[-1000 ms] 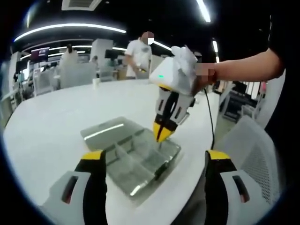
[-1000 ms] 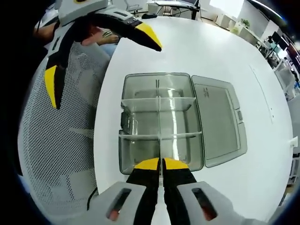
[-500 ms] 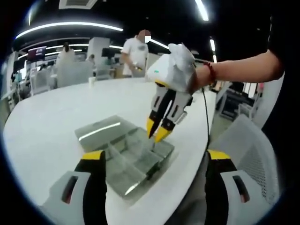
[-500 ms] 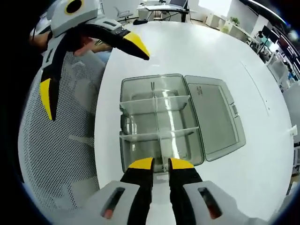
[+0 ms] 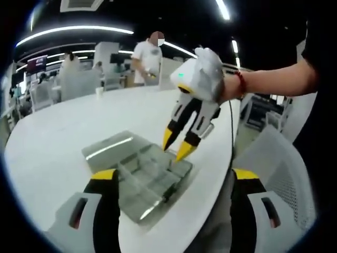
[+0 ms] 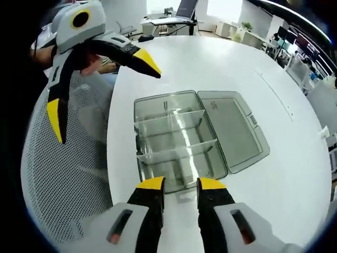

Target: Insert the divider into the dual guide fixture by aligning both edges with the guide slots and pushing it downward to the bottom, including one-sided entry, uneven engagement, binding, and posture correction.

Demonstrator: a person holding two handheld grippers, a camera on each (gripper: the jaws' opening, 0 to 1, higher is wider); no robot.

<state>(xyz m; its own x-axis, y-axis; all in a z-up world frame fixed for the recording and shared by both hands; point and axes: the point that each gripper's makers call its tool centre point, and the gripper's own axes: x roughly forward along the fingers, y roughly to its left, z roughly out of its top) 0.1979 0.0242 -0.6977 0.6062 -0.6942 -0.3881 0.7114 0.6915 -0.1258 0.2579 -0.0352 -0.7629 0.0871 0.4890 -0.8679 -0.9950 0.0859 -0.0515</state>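
1. since a second ago the right gripper [image 6: 181, 184] has parted its jaws and lifted off the box; before, the jaws were pinched together low over the near wall, and now they stand apart above it with nothing between them.
2. round white table [image 6: 221, 63] carries everything, with a mesh-backed chair [image 6: 63, 174] just beside its edge in the right gripper view.
3. clear plastic compartment box [image 6: 158, 138], the dual guide fixture, sits near the table edge, its hinged lid [image 6: 231, 134] lying open flat beside it.
4. inside the box two long clear partitions run across it, and a shorter divider [image 6: 188, 138] runs between them, upright and seemingly level with the walls; glare on the clear plastic makes it hard to tell how deep it sits.
5. judging by this, the insertion looks done or very nearly done: the divider stands in its slots on its own and the tool has let go. what may be left is a check that both edges are fully down.
6. left gripper [image 5: 176, 178] hangs back from the box, jaws wide apart and empty.
7. in the left gripper view the right gripper [image 5: 176, 146] hovers over the box's [image 5: 142, 174] far corner, a person's hand on it.
8. a small clear piece [image 6: 185, 197] lies on the table by the near wall; i cannot tell what it is.
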